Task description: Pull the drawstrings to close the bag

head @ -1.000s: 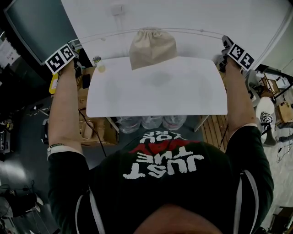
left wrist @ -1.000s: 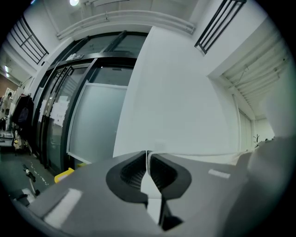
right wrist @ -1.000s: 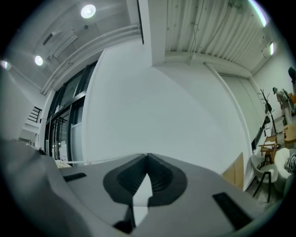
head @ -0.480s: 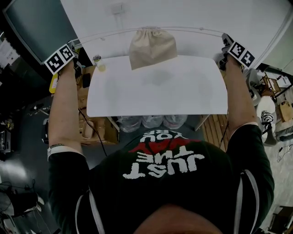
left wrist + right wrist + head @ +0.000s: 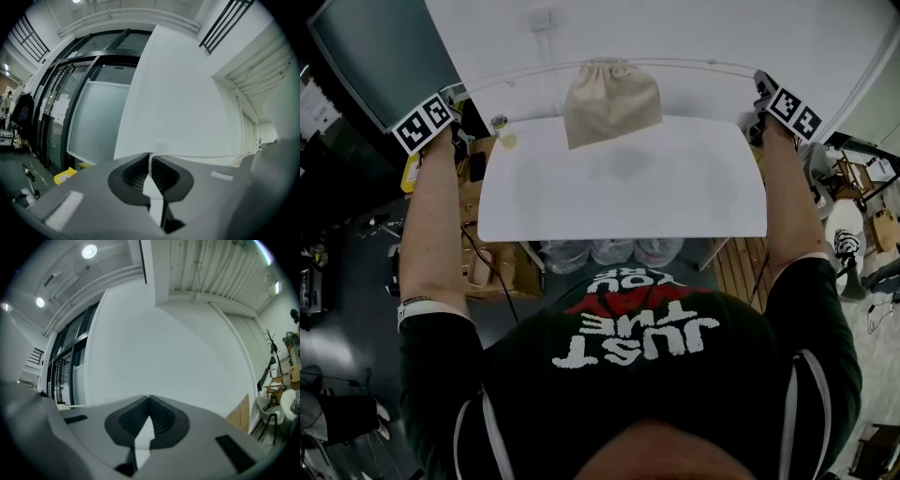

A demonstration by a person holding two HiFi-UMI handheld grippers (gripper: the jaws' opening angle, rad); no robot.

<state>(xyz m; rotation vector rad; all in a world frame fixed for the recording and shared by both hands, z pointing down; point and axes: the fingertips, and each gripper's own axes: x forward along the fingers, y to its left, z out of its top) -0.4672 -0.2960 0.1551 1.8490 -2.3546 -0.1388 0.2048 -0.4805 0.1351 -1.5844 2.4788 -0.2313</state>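
Left tool (image 5: pixel 150 158) and right tool (image 5: pixel 149 401) were clamped on the thin drawstrings (image 5: pixel 694 63) of the soft, probably light bag (image 5: pixel 611 101).

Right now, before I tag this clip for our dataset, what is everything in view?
bag: one, beige, mouth gathered, hanging on the string over the table's far part
string: two, white, taut from bag to each gripper
table: one, white, centre
jar: one, clear with yellowish contents, by table's left edge
clear bags: about three, below table's near edge
boxes: brown cardboard, count unclear, floor left
wood slats: brown, floor right
left gripper: one, grey, shut on string, far left
right gripper: one, grey, shut on string, far right
arms: two, bare, spread wide
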